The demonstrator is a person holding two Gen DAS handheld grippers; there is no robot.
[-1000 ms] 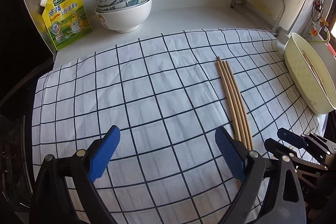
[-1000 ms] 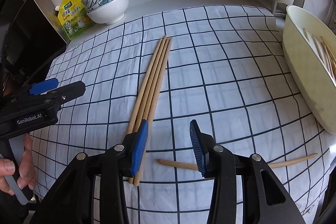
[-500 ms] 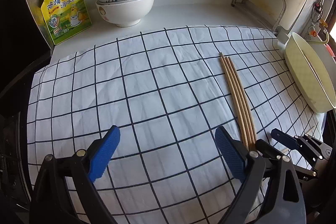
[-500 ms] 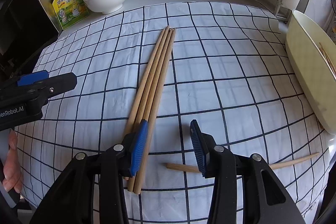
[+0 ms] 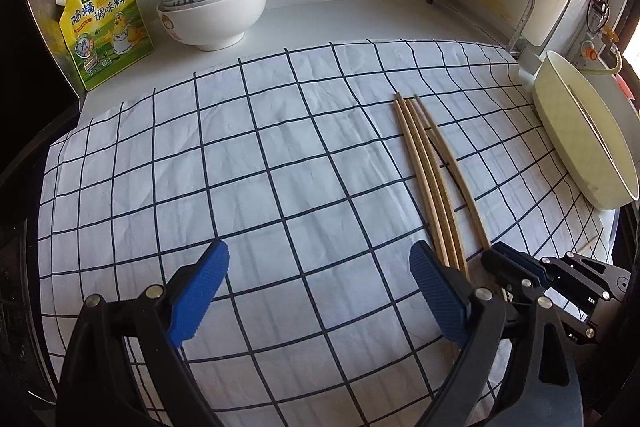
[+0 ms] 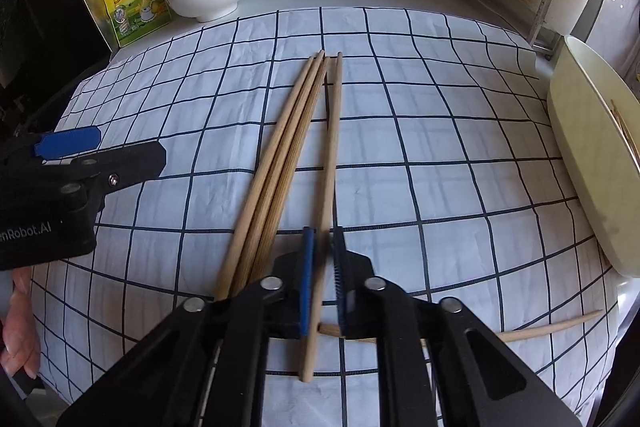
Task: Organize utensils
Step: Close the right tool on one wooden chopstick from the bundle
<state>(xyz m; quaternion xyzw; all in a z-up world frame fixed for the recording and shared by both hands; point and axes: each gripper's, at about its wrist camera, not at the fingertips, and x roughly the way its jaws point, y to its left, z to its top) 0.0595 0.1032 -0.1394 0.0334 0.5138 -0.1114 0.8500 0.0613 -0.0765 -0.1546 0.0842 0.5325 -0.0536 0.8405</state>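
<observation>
Clamping down now — right gripper [image 6: 323,267] just snapped shut on a single wooden chopstick [image 6: 329,163], blue pads squeezing it near its thick end, tip angled slightly away from the rest. Lying just beside it on the checked cloth [image 6: 440,131]: three more chopsticks [image 6: 280,163], bunched side by side and touching. Crossing beneath the right gripper, another lone chopstick [image 6: 552,325], flat on the cloth and pointing toward the cream oval dish [image 6: 580,147] at the right edge, more sticks inside it. Hanging to the left, left gripper [image 5: 320,291] — pads spread wide, nothing between them, above bare cloth. Standing at the back: stacked bowls [image 5: 216,11] next to a yellow seasoning pouch [image 5: 104,23].
</observation>
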